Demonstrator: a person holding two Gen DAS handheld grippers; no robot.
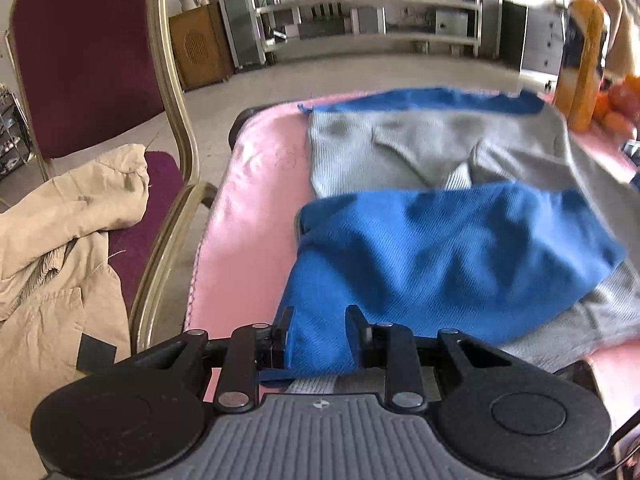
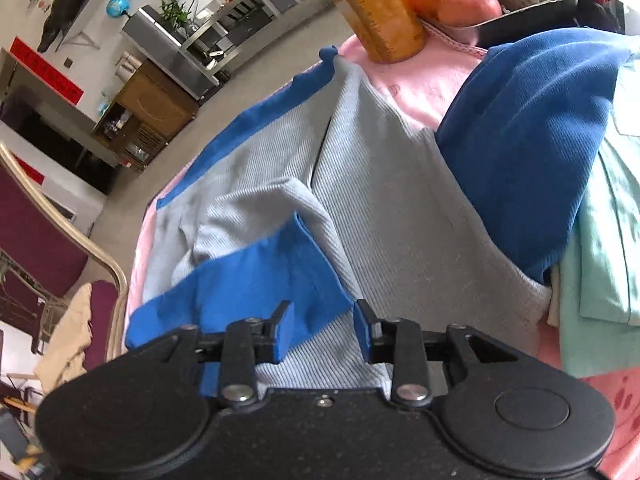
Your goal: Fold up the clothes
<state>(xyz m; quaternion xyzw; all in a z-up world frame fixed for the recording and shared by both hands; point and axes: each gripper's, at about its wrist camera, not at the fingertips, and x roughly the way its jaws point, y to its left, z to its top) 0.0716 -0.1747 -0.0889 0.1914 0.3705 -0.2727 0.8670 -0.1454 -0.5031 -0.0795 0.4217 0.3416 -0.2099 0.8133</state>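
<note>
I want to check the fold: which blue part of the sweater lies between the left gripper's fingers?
The blue sleeve folded across the grey body, nearest the left gripper. The blue hem band lies flat along the far edge.

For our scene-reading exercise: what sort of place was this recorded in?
Probably a lived-in room, a home or an office corner. A padded chair holds a beige jacket, shelves line the far wall, and a fruit tray sits on the pink-covered table.
</note>
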